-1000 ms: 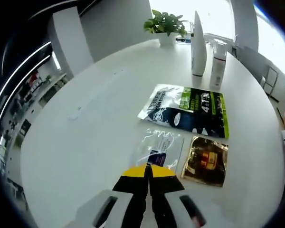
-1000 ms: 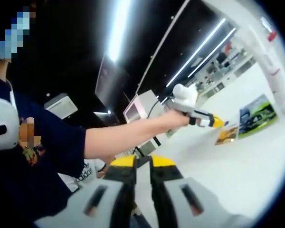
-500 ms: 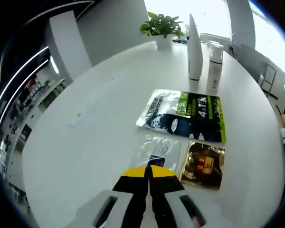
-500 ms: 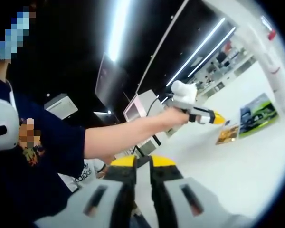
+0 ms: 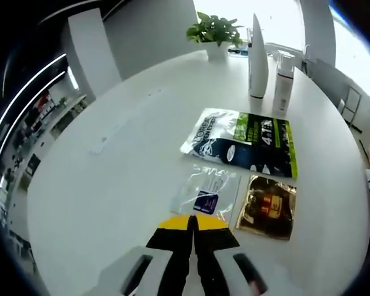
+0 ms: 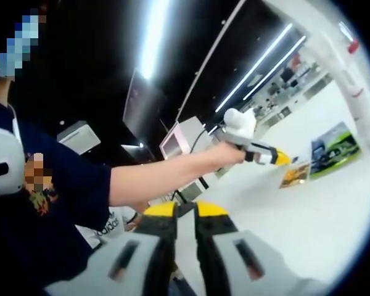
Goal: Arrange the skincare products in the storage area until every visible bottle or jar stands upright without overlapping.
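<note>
Left gripper view: the left gripper (image 5: 192,223) hangs over a round white table (image 5: 111,179), jaws pressed together, nothing between them.
Bottles: a tall white tapered bottle (image 5: 257,58) and a shorter white bottle (image 5: 283,83) stand upright side by side at the far side, apart from each other, near a potted plant (image 5: 214,31).
Sachets: a black-and-green pouch (image 5: 243,142), a clear sachet (image 5: 206,192) and a gold sachet (image 5: 266,206) lie flat, just ahead of the jaws.
Right gripper view: the right gripper (image 6: 185,213) is held back and tilted, jaws closed on nothing; the person's forearm (image 6: 166,176) reaches toward the table.
Step in hand: judged a pause; both bottles seen already stand clear.
Next move: opening the left jaws and lowering onto the clear sachet, should the flat packs need tidying; thin film will be hard to pinch.
</note>
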